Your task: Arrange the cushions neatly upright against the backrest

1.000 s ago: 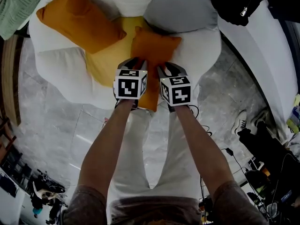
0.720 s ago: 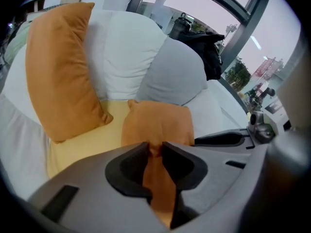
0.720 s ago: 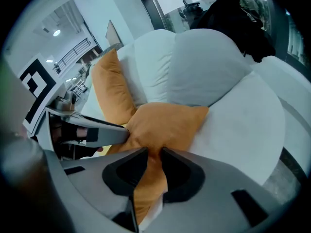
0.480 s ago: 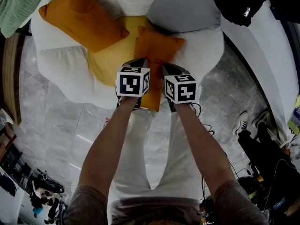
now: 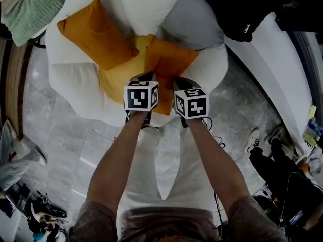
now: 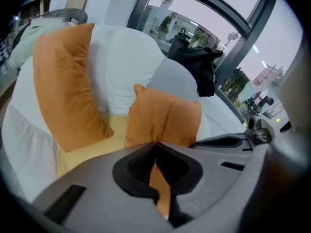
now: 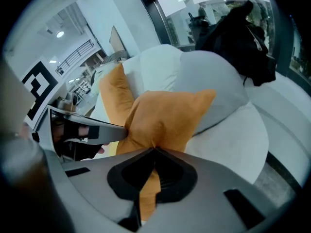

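A small orange cushion [image 5: 170, 58] is lifted off the yellow seat pad [image 5: 120, 74] of a white armchair [image 5: 70, 79]. My left gripper [image 5: 147, 77] is shut on its near edge, its jaws having just been closing with the orange fabric pinched between them [image 6: 155, 147]. Beside it, my right gripper [image 5: 180, 80] is shut on the same edge [image 7: 154, 152]. The cushion [image 6: 165, 116] hangs in front of the backrest. A larger orange cushion [image 5: 96, 34] leans at the left. A white cushion [image 5: 149, 4] and a grey cushion [image 5: 194, 20] stand against the back.
A black garment [image 5: 245, 14] lies on the white surface right of the chair. A green cloth [image 5: 30, 9] is at the top left. Shoes [image 5: 260, 140] and cables sit on the marble floor at the right. My legs stand close to the chair's front.
Both grippers went from open around the small cushion's near edge to shut on it. They have risen, and the cushion has come up off the seat with them.
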The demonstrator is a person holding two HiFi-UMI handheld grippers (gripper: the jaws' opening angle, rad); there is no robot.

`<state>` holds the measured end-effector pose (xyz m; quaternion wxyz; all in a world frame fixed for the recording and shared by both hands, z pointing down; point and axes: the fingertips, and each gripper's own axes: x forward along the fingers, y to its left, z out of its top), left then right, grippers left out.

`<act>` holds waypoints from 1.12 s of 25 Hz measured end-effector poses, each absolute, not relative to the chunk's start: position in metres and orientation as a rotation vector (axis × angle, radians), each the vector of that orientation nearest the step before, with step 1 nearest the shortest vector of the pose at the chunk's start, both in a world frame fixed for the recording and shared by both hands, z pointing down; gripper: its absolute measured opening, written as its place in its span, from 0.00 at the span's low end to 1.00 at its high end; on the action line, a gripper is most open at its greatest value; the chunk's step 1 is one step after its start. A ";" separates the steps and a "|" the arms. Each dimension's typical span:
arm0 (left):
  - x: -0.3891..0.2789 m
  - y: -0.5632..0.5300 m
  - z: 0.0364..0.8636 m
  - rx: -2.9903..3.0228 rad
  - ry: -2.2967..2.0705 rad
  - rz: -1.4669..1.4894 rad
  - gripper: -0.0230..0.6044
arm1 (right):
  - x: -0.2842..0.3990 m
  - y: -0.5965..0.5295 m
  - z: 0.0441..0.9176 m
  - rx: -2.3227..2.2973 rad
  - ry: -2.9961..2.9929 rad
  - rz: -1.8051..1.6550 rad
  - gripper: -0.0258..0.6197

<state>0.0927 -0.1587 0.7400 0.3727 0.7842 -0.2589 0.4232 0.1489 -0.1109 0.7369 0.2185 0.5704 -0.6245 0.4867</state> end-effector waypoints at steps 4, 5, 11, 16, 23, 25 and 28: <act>0.115 -0.198 0.691 2.079 -0.691 0.999 0.06 | 0.174 -0.153 0.687 1.639 -1.771 1.226 0.08; 0.123 -0.211 0.678 2.101 -0.701 0.969 0.06 | 0.182 -0.167 0.673 1.657 -1.783 1.190 0.08; 0.149 -0.279 0.597 2.229 -0.786 0.841 0.05 | 0.210 -0.236 0.593 1.734 -1.851 1.022 0.08; 0.159 -0.314 0.571 2.274 -0.844 0.764 0.05 | 0.221 -0.274 0.568 1.757 -1.902 0.909 0.08; 0.148 -0.334 0.616 2.241 -0.894 0.800 0.05 | 0.212 -0.296 0.614 1.723 -1.948 0.903 0.08; 0.146 -0.336 0.634 2.223 -0.894 0.818 0.05 | 0.210 -0.298 0.632 1.712 -1.950 0.910 0.08; 0.145 -0.337 0.655 2.219 -0.902 0.834 0.05 | 0.208 -0.300 0.653 1.701 -1.968 0.904 0.08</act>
